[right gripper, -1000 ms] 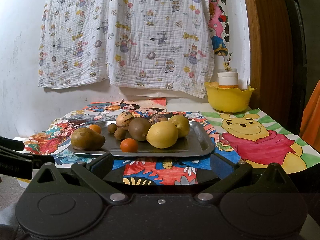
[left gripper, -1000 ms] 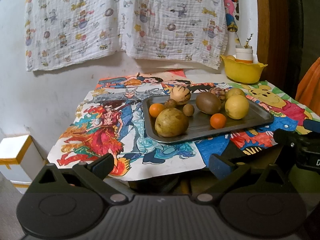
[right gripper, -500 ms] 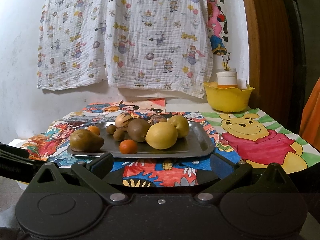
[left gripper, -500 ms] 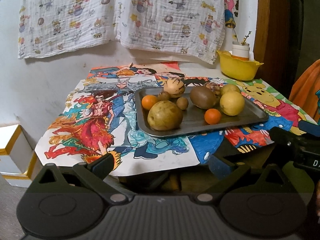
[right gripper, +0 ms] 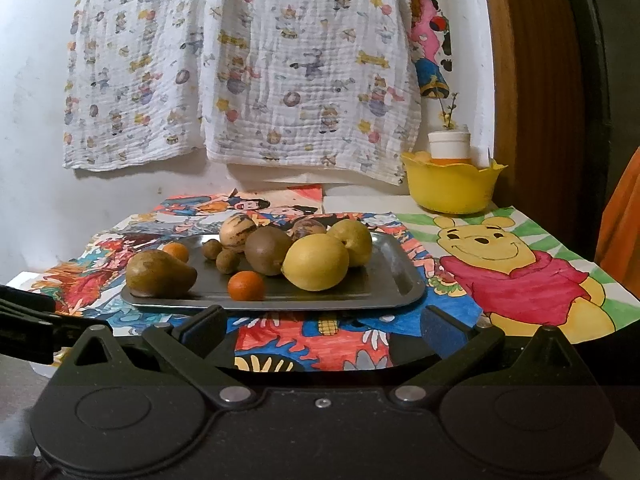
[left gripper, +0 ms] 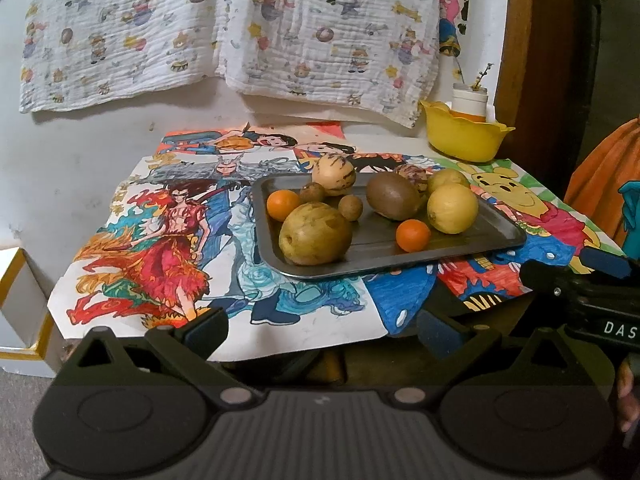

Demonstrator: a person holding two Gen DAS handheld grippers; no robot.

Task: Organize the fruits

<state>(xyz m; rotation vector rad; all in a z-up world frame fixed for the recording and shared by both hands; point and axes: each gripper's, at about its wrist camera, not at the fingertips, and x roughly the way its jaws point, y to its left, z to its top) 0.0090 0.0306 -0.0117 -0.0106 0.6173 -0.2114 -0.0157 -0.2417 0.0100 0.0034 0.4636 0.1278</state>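
Item 1: your left gripper [left gripper: 322,332], fingers spread wide and empty, held short of the table's near edge. Item 2: your right gripper [right gripper: 322,330], likewise spread and empty, at the near edge in front of the tray.

Item 3: metal tray [left gripper: 496,236], lying on the coloured cartoon drawings [left gripper: 160,248] that cover the table. It holds all the fruit you see:
- large brownish pear [left gripper: 315,234], near-left corner, lying on its side;
- orange mandarin [left gripper: 283,205], just behind that pear;
- second mandarin [left gripper: 413,235], near the front edge, apart from the others;
- two small brown round fruits [left gripper: 350,207], close together in the middle-left;
- striped pale melon-like fruit [left gripper: 333,175], back edge;
- brown kiwi-like fruit [left gripper: 393,196], centre;
- yellow round fruit [left gripper: 452,208], right of it, with a second yellowish fruit [left gripper: 447,179] just behind;
- a mottled fruit [right gripper: 307,229], partly hidden at the back.

Item 4: yellow scalloped bowl [right gripper: 452,188], back-right of the table, well apart from the tray, with a white cup [right gripper: 449,145] standing in it.

Item 5: printed white cloth [right gripper: 240,64], hanging on the wall behind.

Item 6: Winnie-the-Pooh drawing [right gripper: 516,268], right of the tray.
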